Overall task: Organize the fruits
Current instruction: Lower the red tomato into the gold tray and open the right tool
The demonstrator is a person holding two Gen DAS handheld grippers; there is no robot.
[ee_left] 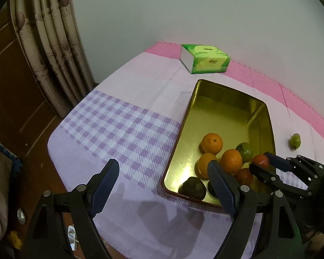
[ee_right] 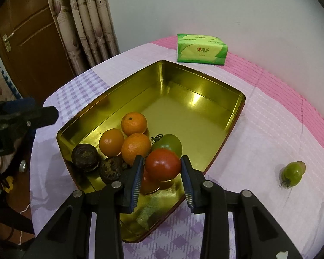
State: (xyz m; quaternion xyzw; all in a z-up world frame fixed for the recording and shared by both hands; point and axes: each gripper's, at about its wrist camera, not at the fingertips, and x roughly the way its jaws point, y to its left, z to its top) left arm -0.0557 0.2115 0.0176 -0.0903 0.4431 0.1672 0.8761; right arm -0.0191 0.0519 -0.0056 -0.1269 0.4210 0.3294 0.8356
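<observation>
A gold metal tray (ee_right: 92,110) (ee_left: 183,125) lies on the table and holds three oranges (ee_right: 134,123), two dark fruits (ee_right: 84,156), a green tomato (ee_right: 170,142) and a red tomato (ee_right: 150,183). My right gripper (ee_right: 162,165) is shut on another red tomato (ee_right: 163,164) and holds it over the tray's near end; it also shows in the left wrist view (ee_left: 261,161). My left gripper (ee_left: 164,172) is open and empty, just left of the tray. A loose green tomato (ee_right: 292,173) (ee_left: 294,140) lies on the cloth to the tray's right.
A green tissue pack (ee_right: 202,48) (ee_left: 205,58) sits at the table's far side. A purple-checked and pink cloth (ee_left: 118,120) covers the table. Curtains (ee_left: 49,43) and a wooden door (ee_right: 32,32) stand beyond the left edge.
</observation>
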